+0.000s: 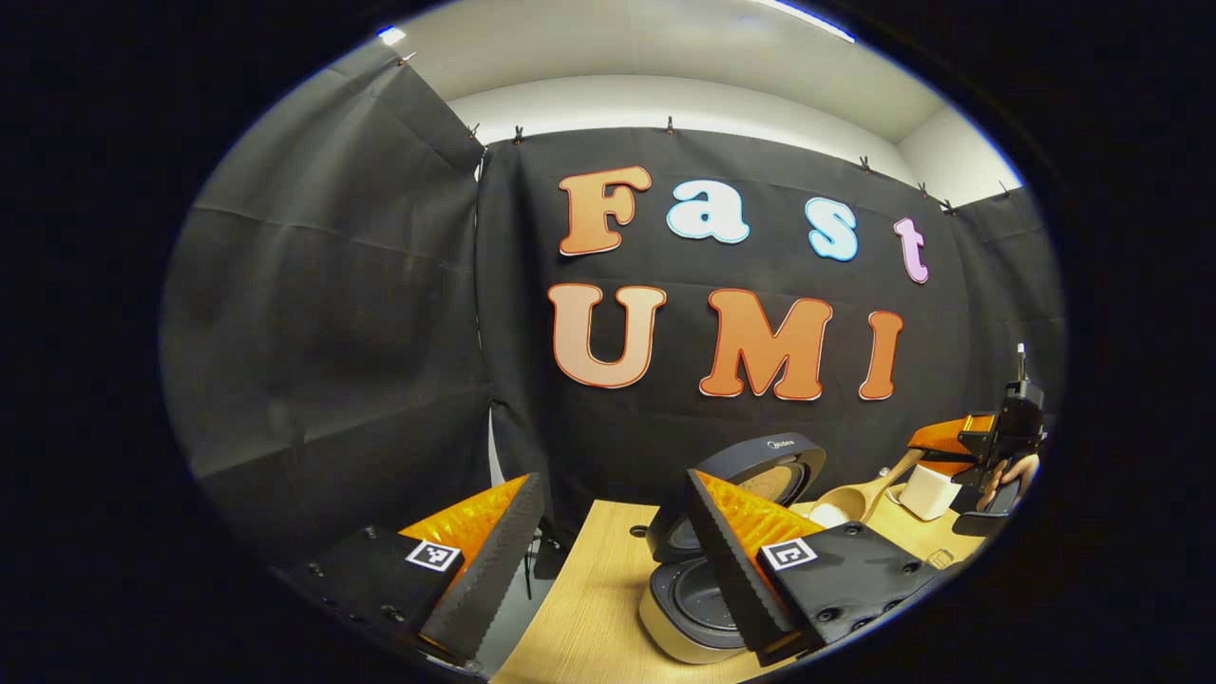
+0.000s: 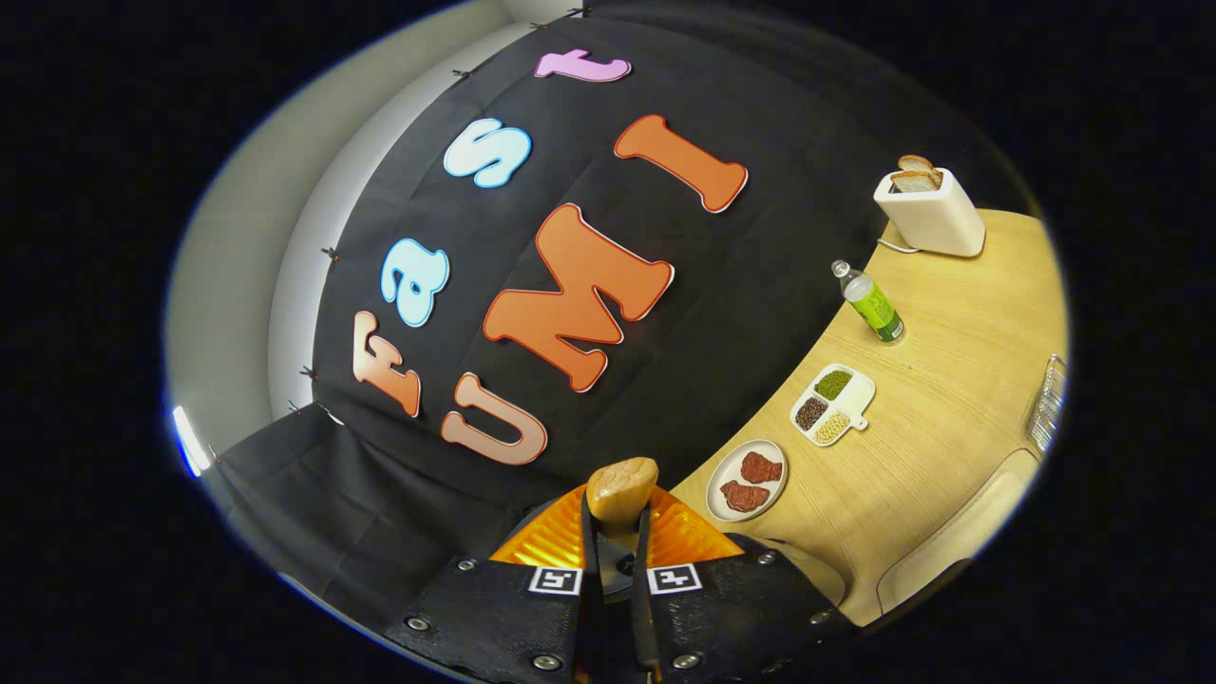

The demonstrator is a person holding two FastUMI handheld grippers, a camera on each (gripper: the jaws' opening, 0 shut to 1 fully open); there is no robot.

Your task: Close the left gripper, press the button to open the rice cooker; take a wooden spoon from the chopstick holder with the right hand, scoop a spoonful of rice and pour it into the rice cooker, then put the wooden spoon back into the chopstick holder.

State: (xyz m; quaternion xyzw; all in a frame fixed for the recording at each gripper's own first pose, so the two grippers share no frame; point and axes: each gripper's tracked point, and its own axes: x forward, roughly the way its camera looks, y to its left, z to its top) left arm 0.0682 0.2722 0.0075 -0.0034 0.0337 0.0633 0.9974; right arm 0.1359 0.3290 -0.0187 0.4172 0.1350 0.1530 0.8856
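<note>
Right gripper view: your right gripper (image 2: 616, 560) has its two black fingers pressed on the handle of the wooden spoon (image 2: 622, 492), whose rounded pale-brown end stands out just above them. Beyond it lies the wooden table (image 2: 940, 418) with a plate of red meat (image 2: 748, 480), a white divided dish of beans (image 2: 833, 405), a green bottle (image 2: 872, 304) and a white toaster (image 2: 929, 214) holding bread.

From the left gripper view, your left gripper (image 1: 608, 560) stands spread, its orange fingers with dark ridged pads holding nothing. Between them you see the rice cooker (image 1: 698, 608), cream body, dark round lid already up. The spoon's smooth oval bowl, carrying what looks like white rice, hangs just behind the raised lid, with the right gripper farther right, near a white square container (image 1: 929, 494).

I judge that you are carrying the rice to the pot. Keep the bowl level until it is over the opening, then tilt slowly, so grains do not fall on the table. Keep the grip firm, because the polished handle may turn.
</note>
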